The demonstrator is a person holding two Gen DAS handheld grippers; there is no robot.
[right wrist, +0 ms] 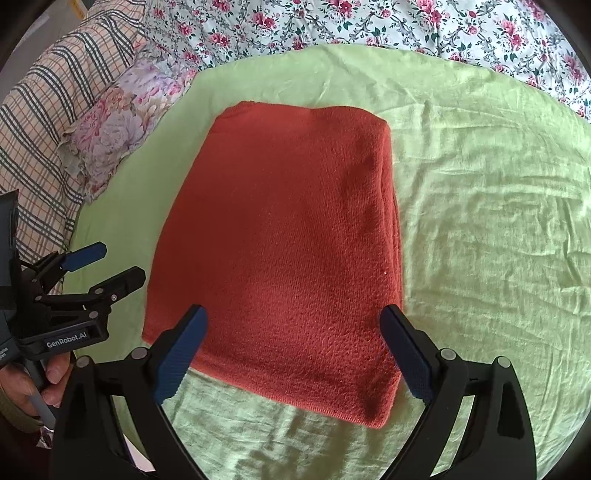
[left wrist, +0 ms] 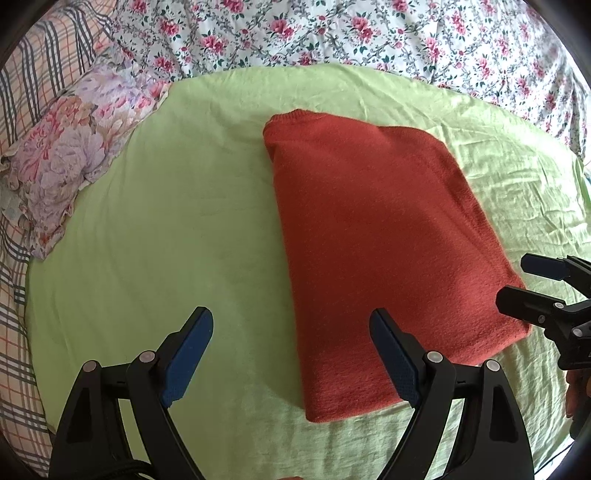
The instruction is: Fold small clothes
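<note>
A rust-red knitted garment (left wrist: 373,240) lies folded into a thick rectangle on a light green sheet (left wrist: 166,221); it also shows in the right wrist view (right wrist: 284,258). My left gripper (left wrist: 291,325) is open and empty, hovering over the garment's near left edge; it also shows at the left of the right wrist view (right wrist: 107,266). My right gripper (right wrist: 293,321) is open and empty above the garment's near end; it also shows at the right edge of the left wrist view (left wrist: 517,280).
A floral pillow (left wrist: 70,155) lies at the left edge of the green sheet (right wrist: 480,221). A checked blanket (left wrist: 22,92) lies beyond the pillow. A rose-patterned bedcover (left wrist: 351,33) runs along the far side.
</note>
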